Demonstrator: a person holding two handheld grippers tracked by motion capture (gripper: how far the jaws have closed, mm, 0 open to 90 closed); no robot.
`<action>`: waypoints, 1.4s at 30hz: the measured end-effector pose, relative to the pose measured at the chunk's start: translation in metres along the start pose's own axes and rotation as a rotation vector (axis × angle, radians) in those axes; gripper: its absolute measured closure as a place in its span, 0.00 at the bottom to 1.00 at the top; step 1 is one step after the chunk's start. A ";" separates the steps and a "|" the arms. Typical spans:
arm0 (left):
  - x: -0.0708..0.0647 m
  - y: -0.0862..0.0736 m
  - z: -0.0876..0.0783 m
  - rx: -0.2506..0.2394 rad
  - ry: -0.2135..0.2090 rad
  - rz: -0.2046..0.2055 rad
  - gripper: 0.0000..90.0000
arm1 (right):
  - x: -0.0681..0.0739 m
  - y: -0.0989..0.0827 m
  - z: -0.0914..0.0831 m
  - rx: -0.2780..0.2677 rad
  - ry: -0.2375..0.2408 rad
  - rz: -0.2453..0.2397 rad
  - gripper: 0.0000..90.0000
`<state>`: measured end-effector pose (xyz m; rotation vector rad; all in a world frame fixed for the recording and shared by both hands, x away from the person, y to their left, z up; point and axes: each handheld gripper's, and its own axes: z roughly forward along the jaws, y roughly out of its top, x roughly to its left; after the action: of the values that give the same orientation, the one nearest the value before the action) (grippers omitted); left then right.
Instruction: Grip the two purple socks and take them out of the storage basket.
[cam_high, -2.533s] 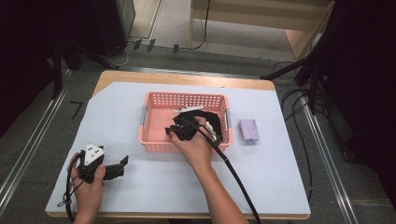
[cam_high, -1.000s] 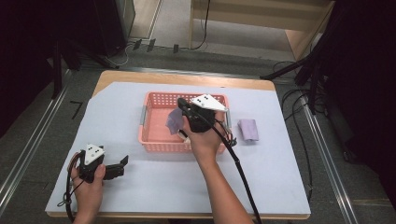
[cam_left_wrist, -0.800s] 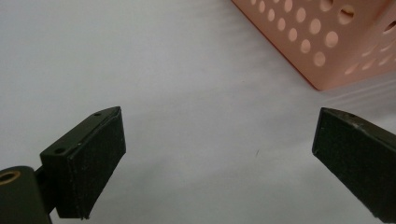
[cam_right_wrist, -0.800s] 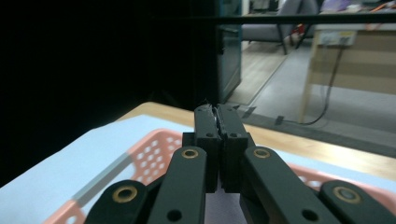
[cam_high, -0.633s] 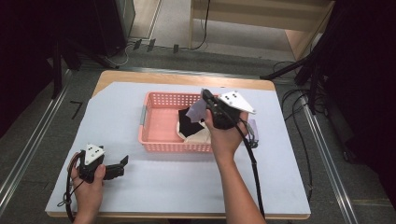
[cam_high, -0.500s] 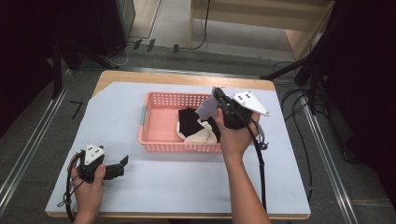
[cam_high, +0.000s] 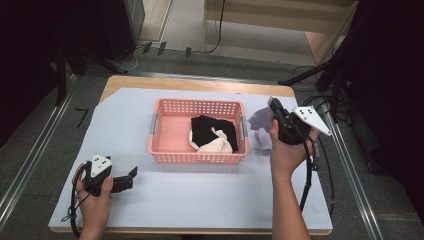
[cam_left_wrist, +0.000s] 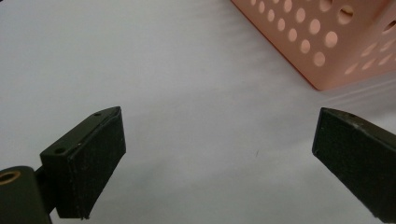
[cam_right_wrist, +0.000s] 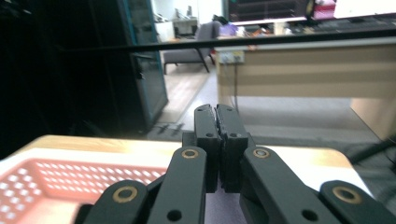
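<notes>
- Right gripper (cam_high: 270, 106): raised off the table, just past the right end of the basket (cam_high: 165, 129); jaws pressed together on a lilac cloth (cam_high: 260, 119), seen from above hanging from them.
- Right gripper view: jaws meeting flat, no gap between the pads; basket low and to the left of them, room beyond.
- Second lilac cloth (cam_high: 264, 140): flat on the sheet, directly below the held one, beside the right hand (cam_high: 286, 152).
- Basket contents: black garment (cam_high: 207, 128) and cream garment (cam_high: 216, 144), piled at the end nearest the right gripper.
- Left gripper (cam_high: 131, 173): low on the white sheet (cam_high: 200, 195), well short of the basket; jaws wide apart, nothing between them.
- Left gripper view: bare sheet between the pads; basket corner (cam_left_wrist: 322, 42) ahead and to the right.
</notes>
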<state>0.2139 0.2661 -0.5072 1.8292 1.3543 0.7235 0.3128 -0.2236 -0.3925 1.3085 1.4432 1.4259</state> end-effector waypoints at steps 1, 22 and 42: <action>0.000 0.000 0.000 0.000 0.000 0.000 0.04 | -0.005 -0.004 0.000 0.006 -0.012 -0.002 0.99; 0.000 0.000 -0.001 0.002 -0.004 0.000 0.04 | -0.044 -0.062 -0.025 0.103 0.007 0.007 0.43; -0.001 0.000 -0.001 0.000 -0.002 0.006 0.04 | -0.083 -0.105 -0.088 0.170 -0.004 -0.007 0.33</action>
<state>0.2128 0.2654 -0.5068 1.8344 1.3478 0.7252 0.2299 -0.3125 -0.4963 1.4079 1.5937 1.3184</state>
